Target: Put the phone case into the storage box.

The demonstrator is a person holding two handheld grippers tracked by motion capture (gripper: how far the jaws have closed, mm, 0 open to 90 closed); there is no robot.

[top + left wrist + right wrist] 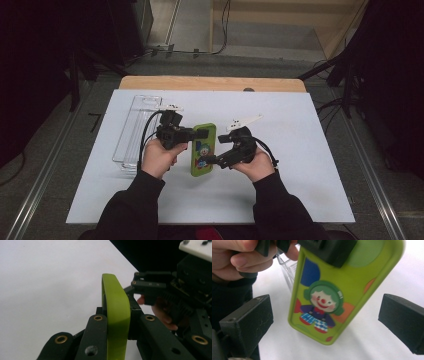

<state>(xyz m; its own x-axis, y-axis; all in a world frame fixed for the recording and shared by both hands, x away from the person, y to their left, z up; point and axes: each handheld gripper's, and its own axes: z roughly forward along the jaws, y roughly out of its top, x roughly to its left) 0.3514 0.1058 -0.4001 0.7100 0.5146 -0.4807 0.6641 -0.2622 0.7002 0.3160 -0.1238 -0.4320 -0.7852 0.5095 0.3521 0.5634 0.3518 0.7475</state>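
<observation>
While the white bench point(300, 150) carries everything here, a clear plastic box point(137, 132) lies along its left part, and just right of it a green case point(203, 150) with a clown picture sits between the two hands. In the left gripper view the left tool point(117, 322) is clenched on the top end of that case, jaws pressed against both faces. The right tool point(325, 322) is released, its jaws standing wide to either side of the lower end with bare bench showing between them and the case, so it holds nothing yet. The case looks lifted or tilted off the bench at one end, though I cannot tell how far. My worry is the narrow one-ended grip: the case could pivot or slip out if the right tool closes off-centre and pushes it sideways, or knock against the box beside it
</observation>
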